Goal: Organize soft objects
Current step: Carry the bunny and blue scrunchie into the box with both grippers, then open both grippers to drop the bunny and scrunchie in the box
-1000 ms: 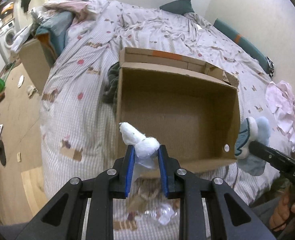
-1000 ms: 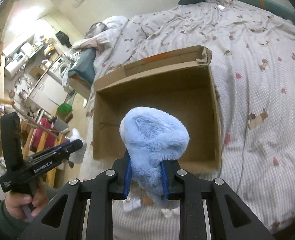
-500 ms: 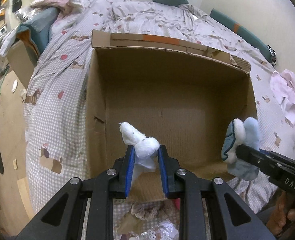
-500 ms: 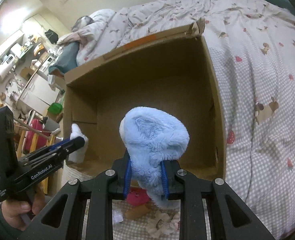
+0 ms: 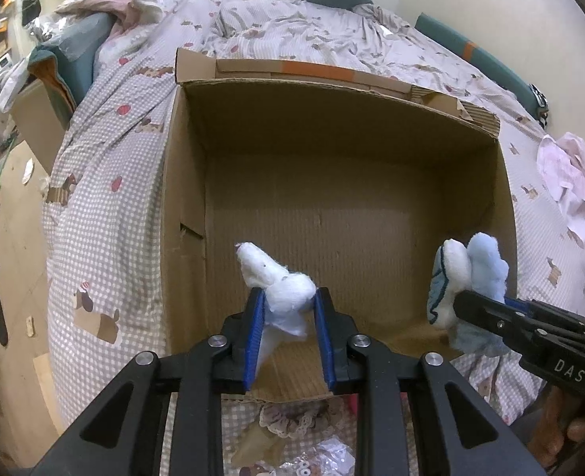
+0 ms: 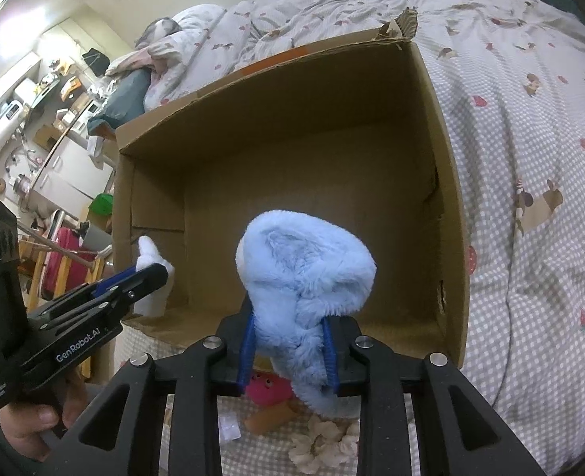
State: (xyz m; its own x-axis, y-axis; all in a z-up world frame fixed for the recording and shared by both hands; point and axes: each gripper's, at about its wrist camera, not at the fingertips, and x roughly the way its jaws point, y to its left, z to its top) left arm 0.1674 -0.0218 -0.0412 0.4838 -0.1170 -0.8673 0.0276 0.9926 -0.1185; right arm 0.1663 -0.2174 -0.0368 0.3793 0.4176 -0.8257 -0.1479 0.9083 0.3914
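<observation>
My left gripper (image 5: pixel 288 297) is shut on a white soft toy (image 5: pixel 276 277) and holds it over the near edge of an open cardboard box (image 5: pixel 181 182) on the bed. My right gripper (image 6: pixel 288 325) is shut on a fluffy light-blue plush (image 6: pixel 304 265), also over the box's near edge (image 6: pixel 451 214). The right gripper with the blue plush (image 5: pixel 467 277) shows at the right of the left wrist view. The left gripper with the white toy (image 6: pixel 149 258) shows at the left of the right wrist view. The box interior looks bare.
A checked quilt (image 5: pixel 106 206) covers the bed. Near me on the quilt lie a pink toy (image 6: pixel 266 386), a lace piece (image 6: pixel 324 444) and small bits (image 5: pixel 292 424). A pink cloth (image 5: pixel 570 174) lies at the right. Floor and furniture (image 6: pixel 34 119) are to the left.
Both grippers have moved forward toward the box, which now fills both views; the toys now hang over its near edge. Both grips are unchanged.
</observation>
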